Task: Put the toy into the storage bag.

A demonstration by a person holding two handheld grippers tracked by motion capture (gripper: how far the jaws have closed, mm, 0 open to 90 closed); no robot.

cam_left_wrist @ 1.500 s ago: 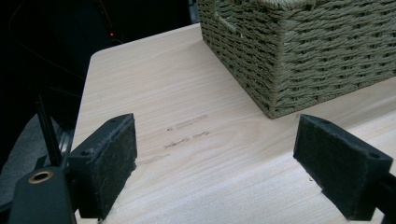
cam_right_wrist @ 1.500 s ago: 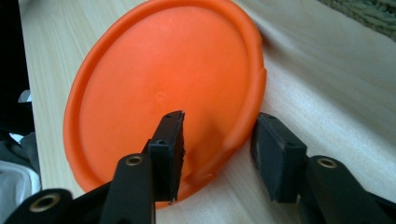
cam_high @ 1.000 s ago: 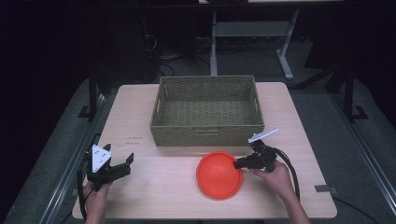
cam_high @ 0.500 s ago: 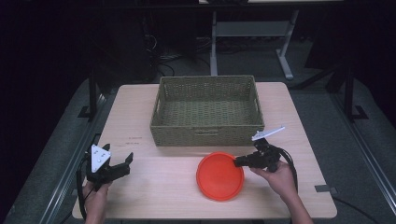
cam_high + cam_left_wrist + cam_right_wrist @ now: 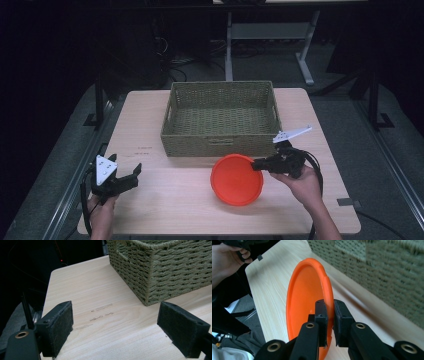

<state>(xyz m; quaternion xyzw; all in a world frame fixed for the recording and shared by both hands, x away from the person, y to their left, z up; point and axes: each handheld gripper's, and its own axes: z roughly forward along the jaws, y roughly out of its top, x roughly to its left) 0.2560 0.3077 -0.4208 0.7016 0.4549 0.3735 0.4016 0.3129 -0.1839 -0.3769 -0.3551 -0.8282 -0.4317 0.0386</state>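
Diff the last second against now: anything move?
Barely. The right tool stays shut on the rim of the orange plate, and tool and plate have edged slightly up toward the basket, with the plate tipped a little off the table. The left tool stays open and idle at the table's near left corner. The basket has not moved.

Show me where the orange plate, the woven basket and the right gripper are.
Round orange plastic plate (image 5: 235, 181), high view, on its inner face.
Rectangular green woven basket (image 5: 220, 146), high view, on its near outer wall.
Black right gripper (image 5: 330, 315), right gripper view, between its fingertips, shut on the plate's rim.
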